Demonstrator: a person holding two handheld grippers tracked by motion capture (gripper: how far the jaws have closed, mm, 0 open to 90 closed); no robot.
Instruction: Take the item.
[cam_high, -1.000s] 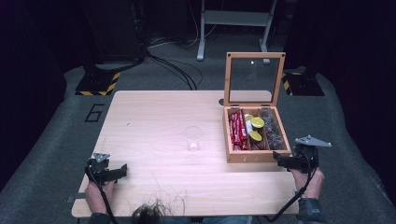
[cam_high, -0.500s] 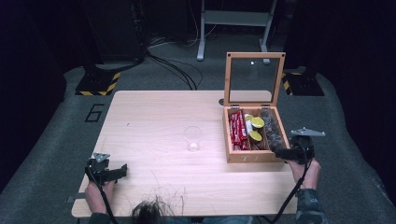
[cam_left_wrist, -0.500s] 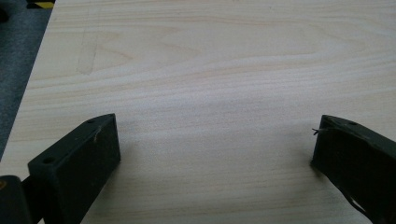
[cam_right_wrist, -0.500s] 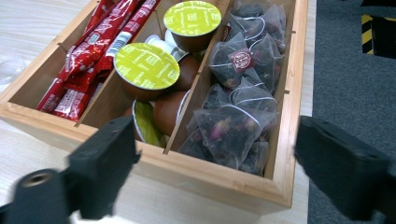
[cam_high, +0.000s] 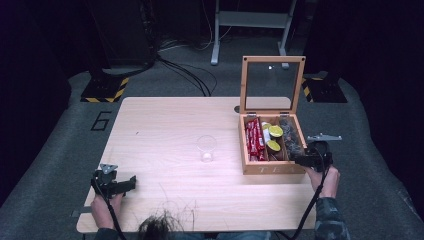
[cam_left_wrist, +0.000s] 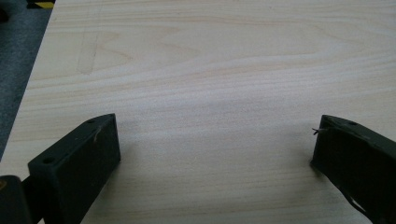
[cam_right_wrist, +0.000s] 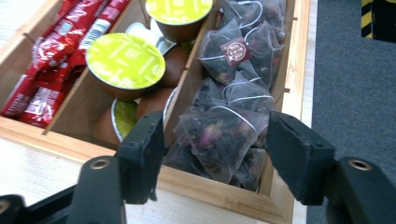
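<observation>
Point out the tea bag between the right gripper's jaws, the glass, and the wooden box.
tea bag (cam_right_wrist: 219, 135), right gripper view, on its mesh front.
glass (cam_high: 206, 148), high view, on its clear side wall.
wooden box (cam_high: 272, 169), high view, on its near front wall.

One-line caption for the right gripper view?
Right gripper, jaws closing around a tea bag in the wooden box, pads not yet pressing.

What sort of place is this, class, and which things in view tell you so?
Probably a lab or studio set up for recording: a bare wooden table on grey carpet, black-and-yellow hazard-striped stand bases with cables behind it, and a staged wooden box of tea bags and capsules.
</observation>
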